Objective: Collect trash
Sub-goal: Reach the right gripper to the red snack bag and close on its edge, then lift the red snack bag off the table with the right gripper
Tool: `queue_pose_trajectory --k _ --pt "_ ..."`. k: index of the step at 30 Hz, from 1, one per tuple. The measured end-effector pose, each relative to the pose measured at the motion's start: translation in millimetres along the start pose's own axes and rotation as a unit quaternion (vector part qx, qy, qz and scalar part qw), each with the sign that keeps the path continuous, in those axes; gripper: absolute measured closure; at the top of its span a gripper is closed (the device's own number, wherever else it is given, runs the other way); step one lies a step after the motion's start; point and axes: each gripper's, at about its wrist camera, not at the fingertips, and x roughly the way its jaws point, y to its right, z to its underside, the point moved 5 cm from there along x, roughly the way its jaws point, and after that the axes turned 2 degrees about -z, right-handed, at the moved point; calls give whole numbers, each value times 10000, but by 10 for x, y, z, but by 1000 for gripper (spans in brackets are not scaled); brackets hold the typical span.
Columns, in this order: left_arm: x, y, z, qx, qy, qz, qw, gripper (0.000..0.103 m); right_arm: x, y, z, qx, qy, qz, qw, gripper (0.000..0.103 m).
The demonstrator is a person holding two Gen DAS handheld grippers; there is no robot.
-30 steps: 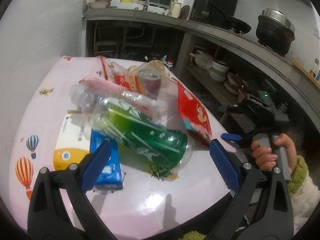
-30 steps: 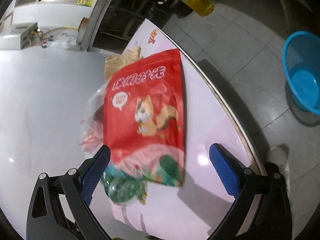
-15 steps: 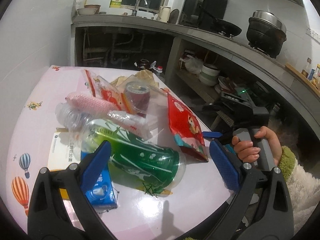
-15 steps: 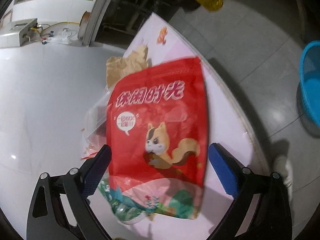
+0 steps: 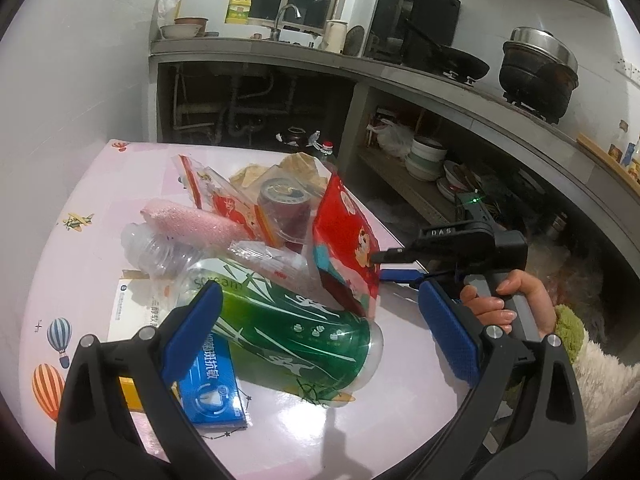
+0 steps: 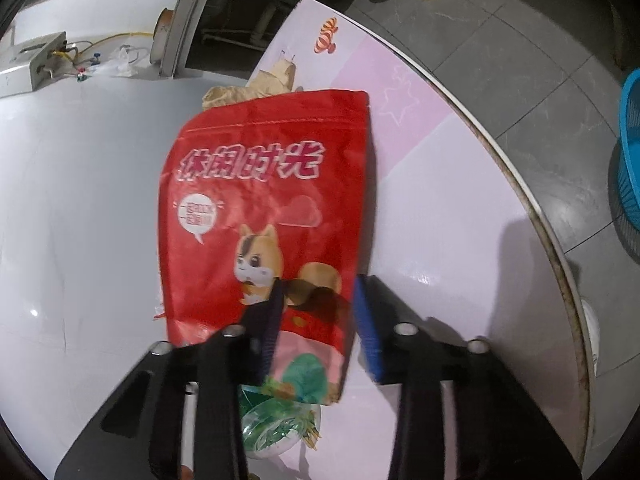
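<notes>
A red snack pouch [image 6: 272, 216] with a squirrel print stands tilted up off the pink table [image 6: 440, 208]. My right gripper [image 6: 316, 320] is shut on the pouch's lower edge; it also shows in the left wrist view [image 5: 384, 268] holding the pouch [image 5: 344, 232]. My left gripper [image 5: 316, 328] is open and empty, its fingers either side of a green plastic bottle [image 5: 292, 336] lying on the table [image 5: 96, 208].
The trash pile holds a can [image 5: 286, 204], a pink foam sleeve [image 5: 188, 224], clear bottles [image 5: 160, 252], a blue tissue pack [image 5: 212, 384] and brown paper [image 6: 248, 88]. A blue basket [image 6: 628, 152] stands on the floor right of the table edge. Kitchen counter behind.
My right gripper closed on the red pouch's lower edge and tipped it up off the table. The left gripper drew back a little and stayed open.
</notes>
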Motion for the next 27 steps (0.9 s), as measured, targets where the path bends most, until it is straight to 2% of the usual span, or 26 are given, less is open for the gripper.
queue_pose_trajectory --k 3,9,12,14,20,23,27 --pt "8 2 4 -25 -41 3 10000 19 -58 33 26 71 79 -110 9999 97" --pt "59 7 26 -104 -146 108 9998 32 -390 17 110 -86 436 -89 9990 99" --pt "105 92 -7 -70 -194 319 9993 42 -619 48 117 -148 627 11 9979 99" --pt "146 157 -44 -32 -223 414 9989 45 -782 68 148 -219 765 90 9968 99" --pt "327 502 -70 200 -467 820 9953 58 -1170 229 343 -412 968 569 9928 99" --pt "487 782 1 450 -740 939 9918 66 -1308 380 442 -404 988 756 9914 99" --pt "770 1121 150 756 -1149 961 9858 75 -1448 571 506 -228 1034 726 9917 99"
